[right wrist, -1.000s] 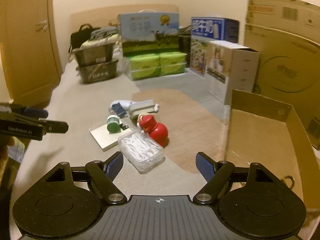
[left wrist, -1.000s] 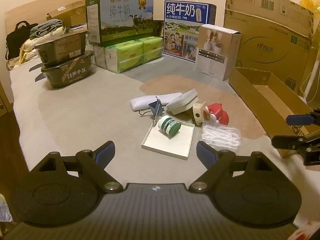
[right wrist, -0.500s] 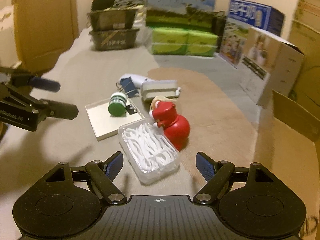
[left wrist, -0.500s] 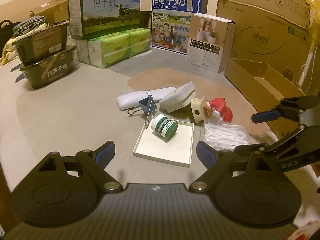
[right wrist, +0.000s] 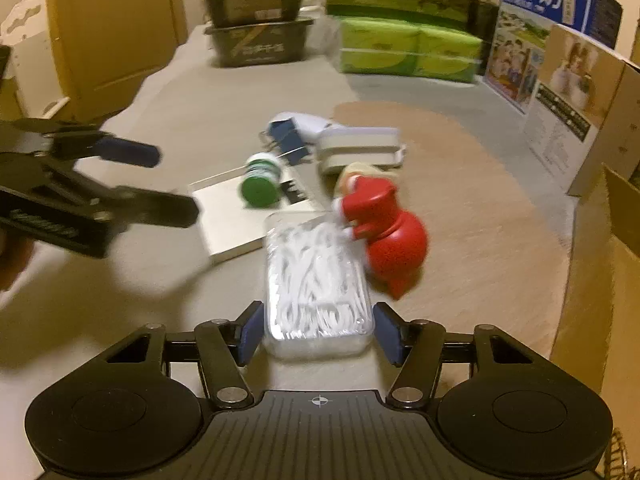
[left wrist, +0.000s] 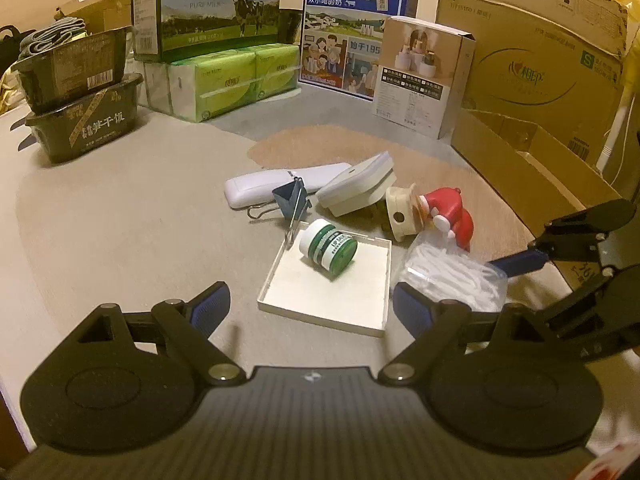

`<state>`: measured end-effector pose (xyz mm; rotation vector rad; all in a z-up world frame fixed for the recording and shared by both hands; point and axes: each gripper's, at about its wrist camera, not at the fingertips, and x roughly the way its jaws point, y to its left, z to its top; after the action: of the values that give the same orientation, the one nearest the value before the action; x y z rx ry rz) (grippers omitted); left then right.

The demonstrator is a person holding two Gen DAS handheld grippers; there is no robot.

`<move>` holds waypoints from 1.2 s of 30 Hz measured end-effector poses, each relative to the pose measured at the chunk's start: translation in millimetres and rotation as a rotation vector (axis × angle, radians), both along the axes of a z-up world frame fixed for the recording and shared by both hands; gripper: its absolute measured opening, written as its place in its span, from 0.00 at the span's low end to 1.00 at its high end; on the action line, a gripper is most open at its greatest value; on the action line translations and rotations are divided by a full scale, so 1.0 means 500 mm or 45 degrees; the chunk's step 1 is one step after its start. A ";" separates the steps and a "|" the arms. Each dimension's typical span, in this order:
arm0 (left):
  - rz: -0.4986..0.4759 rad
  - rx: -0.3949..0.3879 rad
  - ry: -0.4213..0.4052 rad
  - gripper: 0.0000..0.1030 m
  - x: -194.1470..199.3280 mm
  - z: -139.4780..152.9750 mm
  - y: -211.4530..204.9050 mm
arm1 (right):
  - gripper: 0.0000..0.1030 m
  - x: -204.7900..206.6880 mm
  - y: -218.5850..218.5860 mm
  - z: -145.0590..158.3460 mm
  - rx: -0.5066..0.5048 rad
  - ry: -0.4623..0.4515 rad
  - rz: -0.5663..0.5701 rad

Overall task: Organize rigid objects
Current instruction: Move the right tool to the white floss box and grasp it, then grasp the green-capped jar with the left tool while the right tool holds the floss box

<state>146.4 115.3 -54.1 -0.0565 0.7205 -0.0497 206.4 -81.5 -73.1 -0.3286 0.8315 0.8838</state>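
Note:
A clear plastic box of white floss picks (right wrist: pixel 316 276) lies on the beige floor. My right gripper (right wrist: pixel 319 336) is closing on it, and the blue pads meet its two long sides. A red figurine (right wrist: pixel 388 232) lies against the box's far right corner. My left gripper (left wrist: pixel 310 300) hovers open over the near edge of a shallow white tray (left wrist: pixel 332 296). A green-capped jar (left wrist: pixel 328 248) lies on its side in that tray. Behind it are a blue binder clip (left wrist: pixel 290 200), a long white case (left wrist: pixel 272 184) and a cream block (left wrist: pixel 356 188).
An open cardboard box (left wrist: pixel 532 160) lies at the right. Milk cartons (left wrist: pixel 208 4), green tissue packs (left wrist: pixel 236 76) and a white carton (left wrist: pixel 420 76) line the back. Two dark bowls (left wrist: pixel 80 96) are stacked at the left, and a wooden door (right wrist: pixel 112 28) stands beyond them.
My right gripper has come down and forward over the clear box and narrowed its jaws around it. The left gripper has drifted a little closer to the white tray, still open.

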 end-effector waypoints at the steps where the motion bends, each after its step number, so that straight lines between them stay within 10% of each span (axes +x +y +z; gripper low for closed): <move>1: 0.000 -0.004 0.001 0.84 0.000 -0.001 0.000 | 0.57 -0.004 0.006 0.001 -0.004 -0.002 0.010; 18: -0.057 0.006 -0.010 0.83 0.010 -0.002 -0.010 | 0.55 0.001 0.009 -0.014 0.060 -0.084 -0.148; 36: -0.204 0.233 -0.017 0.49 0.111 -0.035 -0.064 | 0.55 0.030 -0.035 -0.001 0.141 -0.086 -0.290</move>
<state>202.1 83.3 -71.3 0.1762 0.7126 -0.1368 221.3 -99.2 -73.5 -0.1622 0.7384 0.6988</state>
